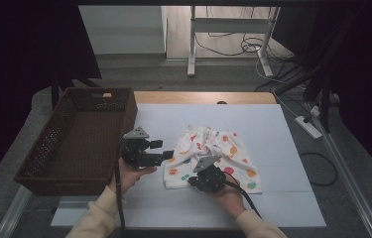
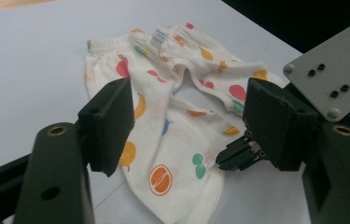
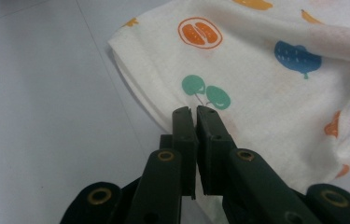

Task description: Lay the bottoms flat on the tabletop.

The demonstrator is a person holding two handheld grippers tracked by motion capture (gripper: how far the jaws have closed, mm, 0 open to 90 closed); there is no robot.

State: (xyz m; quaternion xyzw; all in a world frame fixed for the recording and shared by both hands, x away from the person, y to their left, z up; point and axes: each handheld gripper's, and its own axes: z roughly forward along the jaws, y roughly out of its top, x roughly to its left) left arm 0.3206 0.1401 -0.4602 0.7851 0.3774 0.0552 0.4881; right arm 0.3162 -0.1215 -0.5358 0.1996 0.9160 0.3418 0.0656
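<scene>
A small pair of white trousers (image 1: 212, 156) with printed fruits lies on the white counter (image 1: 273, 129), just right of a dark brown woven basket (image 1: 49, 148). The cloth is soft and a little wrinkled. Its prints are orange slices, green cherries, a blue fruit, red and yellow shapes. In the left gripper view the trousers (image 2: 172, 121) lie flat with the elastic waist at the far end, a small white label sewn there, and the two legs running toward the camera, one partly over the other.

The left tool (image 1: 159, 150) is released, with its jaws wide apart, and it stands just beside the left edge of the garment. In its own view the two jaws frame the nearer leg without touching it.

The right tool (image 3: 194, 116) is clenched on the near hem of the trousers (image 3: 256, 70), just under the green cherries; the jaws stand almost together with only a thin gap. In the high view this tool (image 1: 196, 181) sits at the front edge of the cloth, held by a hand (image 1: 230, 198).
</scene>
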